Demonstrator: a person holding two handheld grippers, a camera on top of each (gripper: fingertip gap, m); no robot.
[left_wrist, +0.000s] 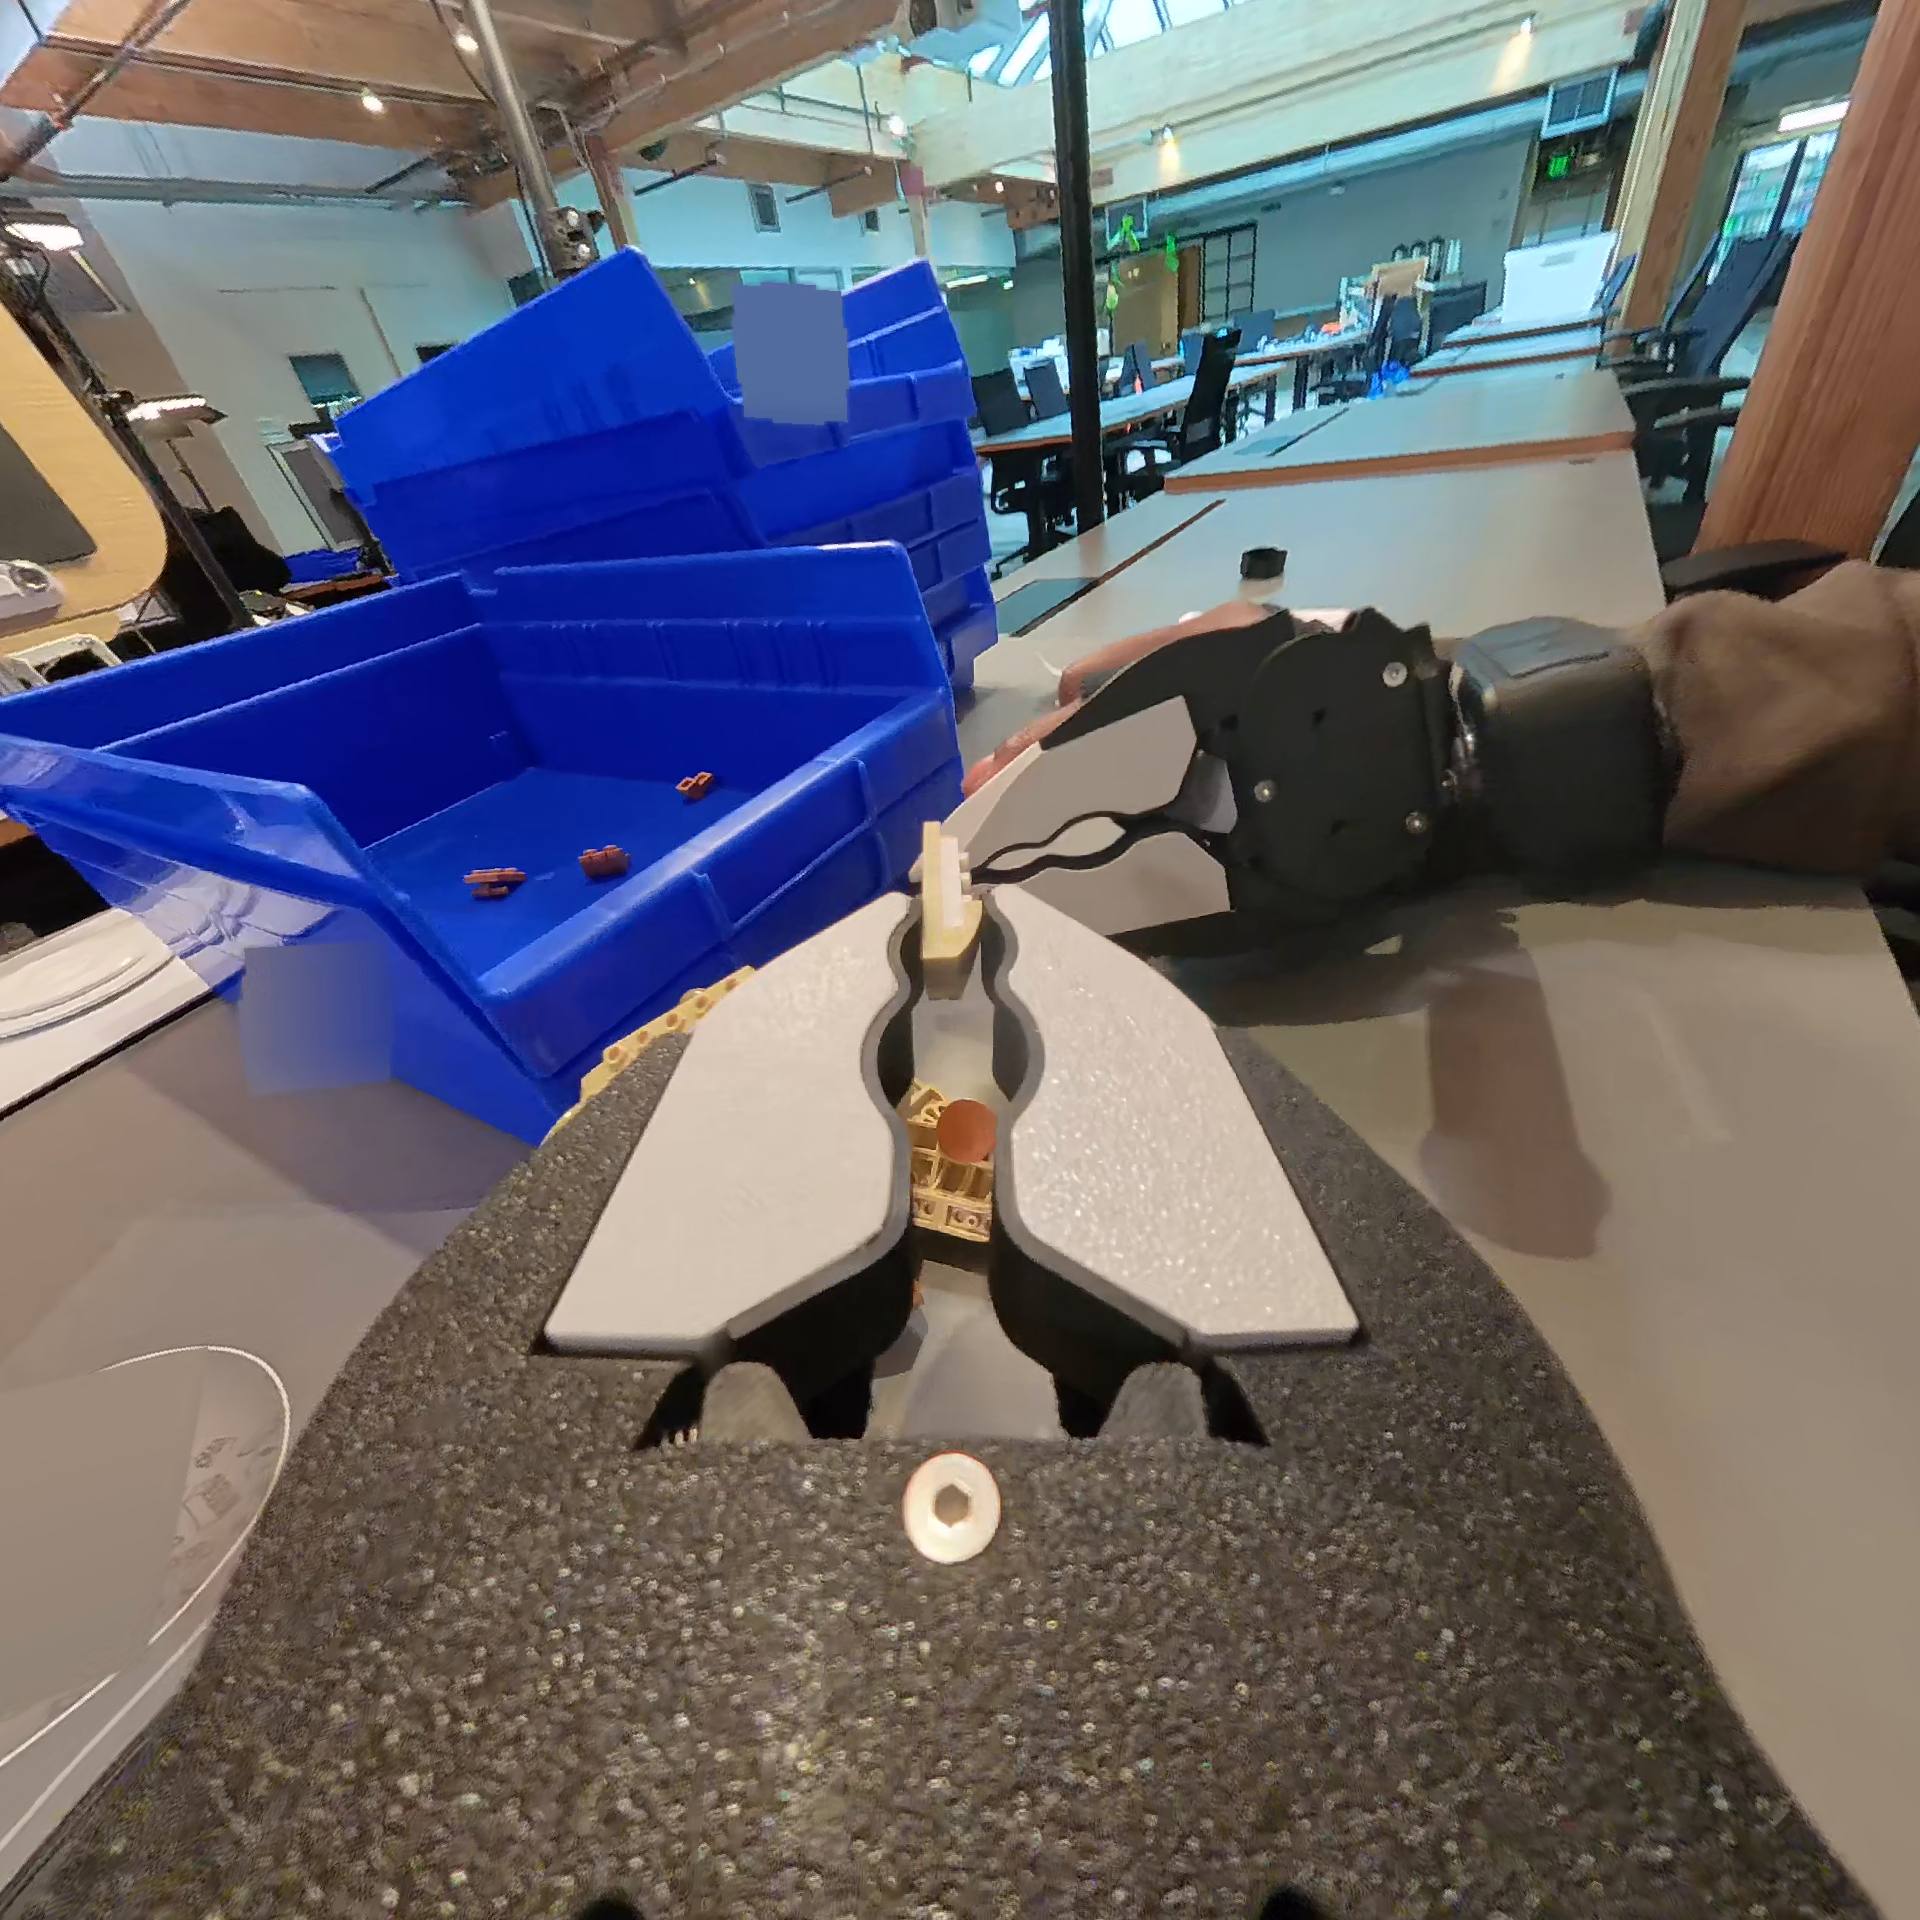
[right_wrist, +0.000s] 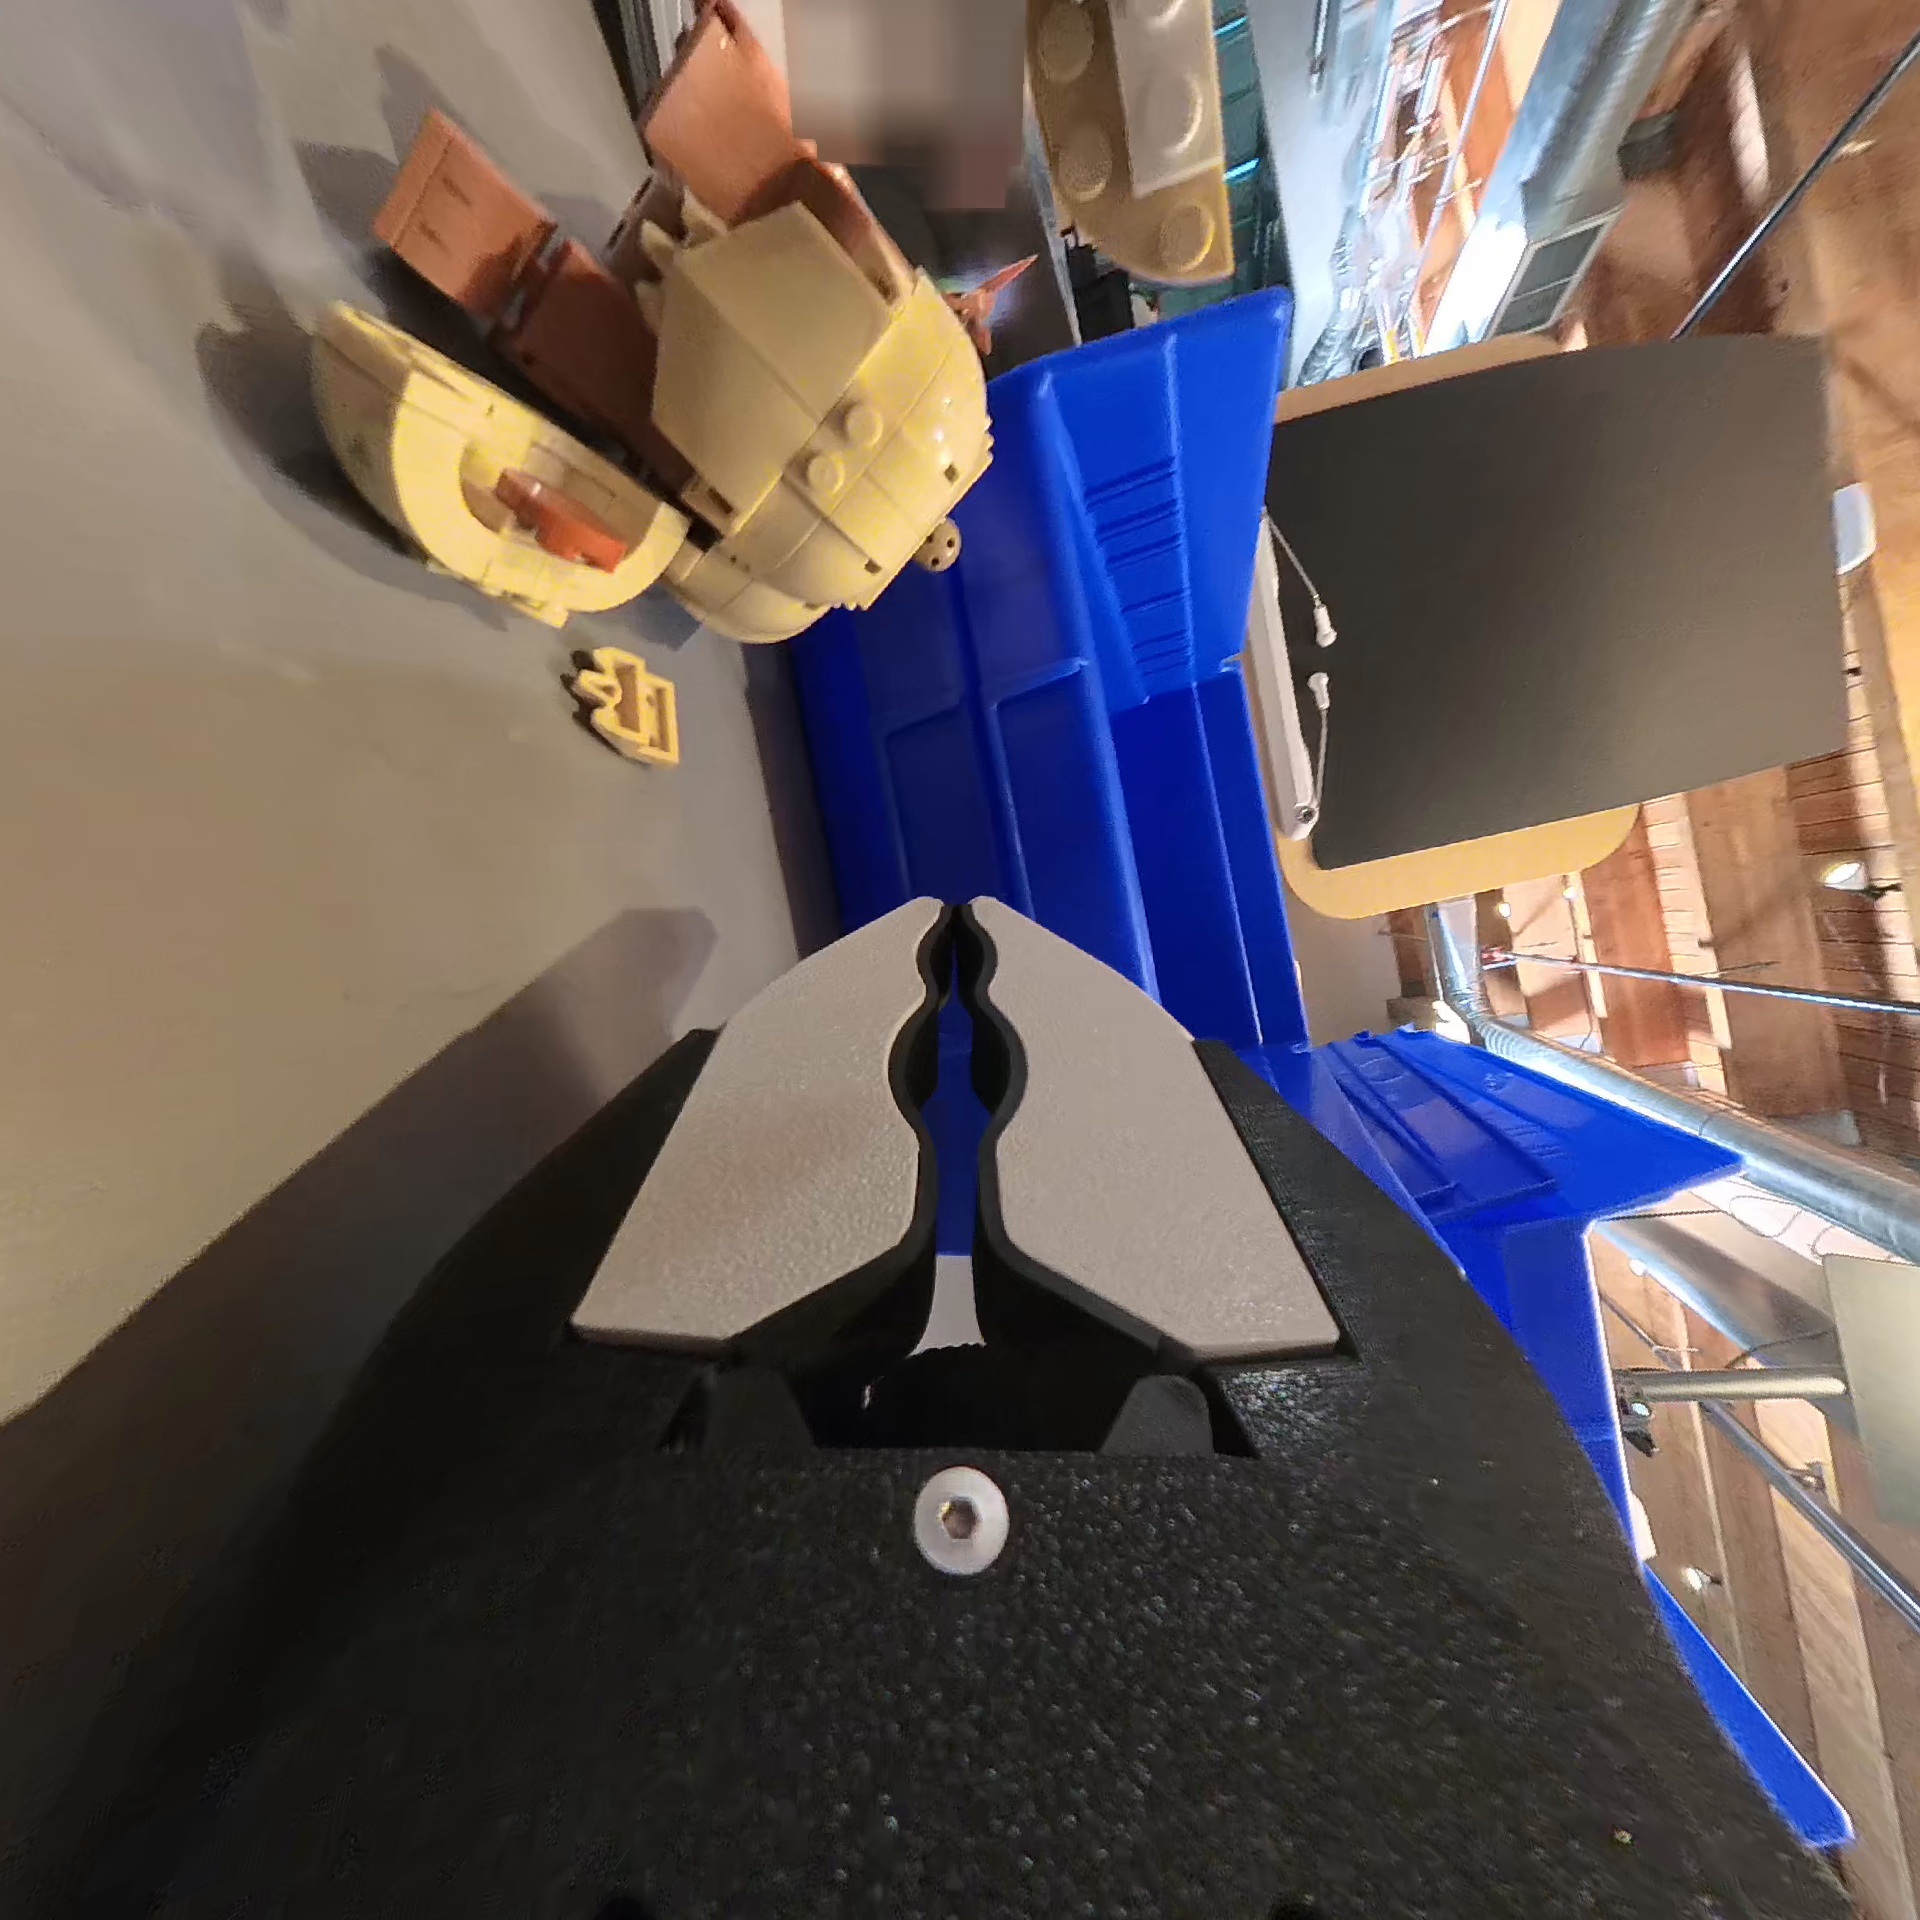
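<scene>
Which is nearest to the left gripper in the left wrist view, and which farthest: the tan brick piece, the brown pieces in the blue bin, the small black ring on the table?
1. Tan brick piece: clamped at the tip of the left gripper's jaws.
2. Brown pieces: ahead to the left, on the floor of the blue bin.
3. Small black ring: far ahead to the right, on the table.

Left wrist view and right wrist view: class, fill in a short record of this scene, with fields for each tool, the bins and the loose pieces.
Left tool: shut on a tan brick piece that stands upright at its fingertips
Right tool: shut, nothing between its tips; they sit beside the tan brick piece
Surface: grey table
Bins: open blue bin left of the tools, more blue bins stacked behind
In the bin: three small brown pieces
On the table: tan and brown brick model, small tan piece near it
</scene>
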